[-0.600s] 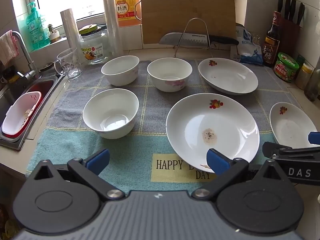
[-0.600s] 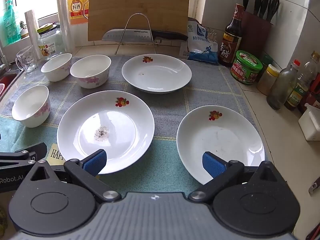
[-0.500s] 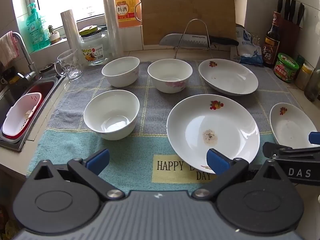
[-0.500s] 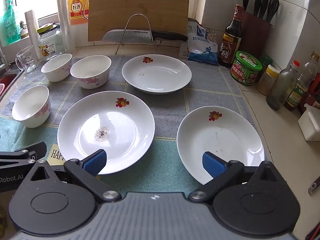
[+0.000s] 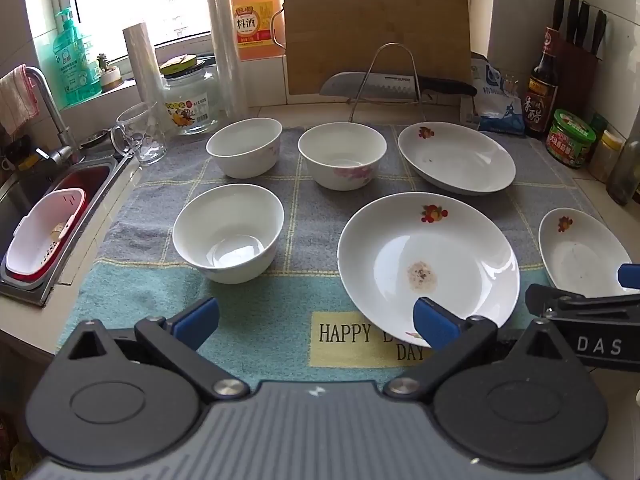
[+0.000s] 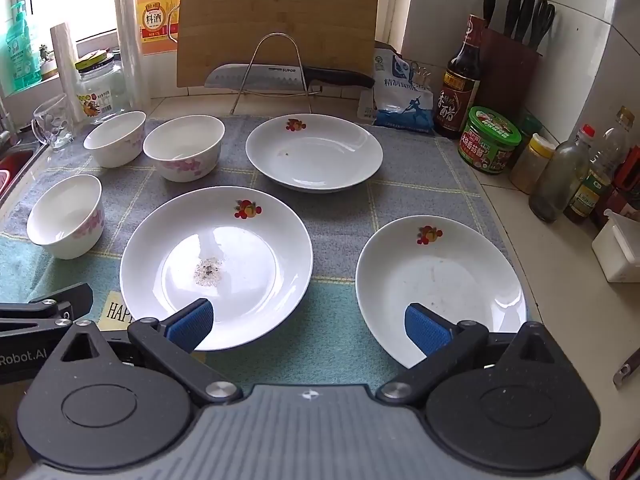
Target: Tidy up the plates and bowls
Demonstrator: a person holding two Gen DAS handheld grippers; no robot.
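Note:
Three white bowls and three white plates lie on a cloth mat (image 5: 304, 216). In the left wrist view the near bowl (image 5: 229, 236) is front left, with two bowls (image 5: 244, 146) (image 5: 342, 154) behind it. The big middle plate (image 5: 428, 260) carries a brown stain; a far plate (image 5: 456, 158) and a right plate (image 5: 580, 256) lie beyond. My left gripper (image 5: 314, 322) is open and empty above the mat's front edge. My right gripper (image 6: 306, 326) is open and empty, between the middle plate (image 6: 216, 264) and the right plate (image 6: 440, 284).
A sink (image 5: 44, 216) with a red-and-white basket lies left. A glass mug (image 5: 140, 134), jar and bottles stand at the back left. A cutting board (image 5: 376, 28) and knife on a rack stand behind. Sauce bottles and jars (image 6: 490, 140) line the right counter.
Both grippers have barely shifted; the scene sits slightly lower in view. Nothing was taken hold of or let go.

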